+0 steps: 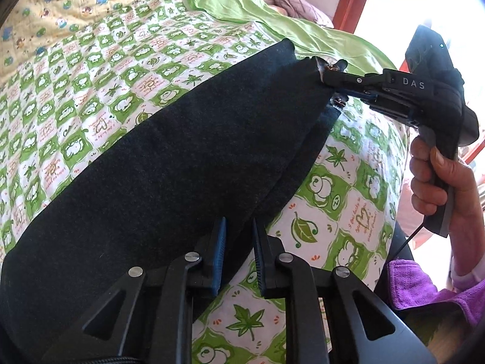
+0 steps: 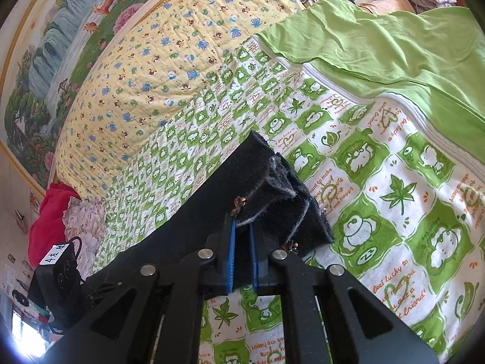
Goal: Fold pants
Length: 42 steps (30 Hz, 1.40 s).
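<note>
Both ends of the dark pants (image 1: 169, 151) are gripped: the right claw (image 2: 241, 236) pinches the cuffs, the left claw (image 1: 239, 248), narrow, nips the near edge. They lie stretched lengthwise on the bed (image 1: 342, 188); folding over remains

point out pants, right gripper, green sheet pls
pants (image 1: 145, 163): left wrist view, middle of the dark cloth lying on the checked quilt.
right gripper (image 2: 241, 239): right wrist view, between its blue pads, closed on the pants' edge.
green sheet (image 2: 379, 45): right wrist view, middle of the plain green cloth.
</note>
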Available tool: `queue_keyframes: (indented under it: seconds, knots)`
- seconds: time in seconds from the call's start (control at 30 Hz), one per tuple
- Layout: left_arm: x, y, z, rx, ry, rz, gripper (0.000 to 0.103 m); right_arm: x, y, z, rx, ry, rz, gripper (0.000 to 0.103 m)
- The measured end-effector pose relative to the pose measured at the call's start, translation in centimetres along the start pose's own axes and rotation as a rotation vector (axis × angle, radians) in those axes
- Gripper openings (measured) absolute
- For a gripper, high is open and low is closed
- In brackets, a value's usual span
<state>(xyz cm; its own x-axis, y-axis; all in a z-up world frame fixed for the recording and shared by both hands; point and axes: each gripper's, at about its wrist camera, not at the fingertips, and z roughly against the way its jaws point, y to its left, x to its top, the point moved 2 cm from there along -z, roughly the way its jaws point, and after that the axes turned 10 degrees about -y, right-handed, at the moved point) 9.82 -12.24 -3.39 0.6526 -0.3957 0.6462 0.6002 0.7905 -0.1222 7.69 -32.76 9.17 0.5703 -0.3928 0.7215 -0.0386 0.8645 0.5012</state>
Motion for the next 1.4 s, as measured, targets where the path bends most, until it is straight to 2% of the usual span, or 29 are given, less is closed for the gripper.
queue_keyframes:
  seconds: [0.17, 0.3, 0.37, 0.47, 0.53, 0.8, 1.0, 1.17, 1.3, 1.4]
  knots:
    - [-0.1, 0.2, 0.2, 0.029, 0.017, -0.042, 0.028, 0.0, 0.0, -0.3, -0.004, 0.008, 0.003, 0.009]
    - [-0.2, 0.5, 0.2, 0.023, 0.042, -0.053, 0.029, 0.0, -1.0, -1.1, 0.013, 0.043, -0.084, 0.009]
    - [-0.2, 0.7, 0.3, 0.018, 0.046, -0.058, 0.018, 0.0, -1.1, -1.2, 0.009, 0.043, -0.091, 0.009]
    - [-0.3, 0.7, 0.5, 0.021, 0.05, -0.093, 0.008, 0.0, -1.1, -1.4, 0.013, 0.042, -0.096, 0.009]
    - [-0.4, 0.7, 0.5, 0.013, 0.05, -0.1, 0.005, 0.0, -0.6, -1.5, 0.014, 0.038, -0.068, 0.009]
    - [0.5, -0.1, 3.1, -0.006, -0.013, -0.105, 0.003, 0.5, 1.4, 0.7, 0.032, -0.009, 0.026, 0.006]
    - [-0.4, -0.4, 2.8, -0.032, 0.01, -0.109, 0.003, 0.0, 0.2, 1.4, 0.012, 0.005, 0.013, 0.006]
    - [-1.0, -0.6, 0.9, -0.012, 0.058, -0.118, 0.008, -0.8, -1.6, -0.4, -0.026, 0.055, -0.034, 0.008]
    - [0.4, -1.1, 2.1, -0.038, 0.027, -0.124, 0.012, -1.0, -2.2, 0.2, -0.044, 0.061, -0.058, 0.014]
    - [2.3, -0.6, 2.6, -0.051, 0.001, -0.101, 0.025, -1.0, -2.2, 1.5, -0.05, 0.04, -0.055, 0.024]
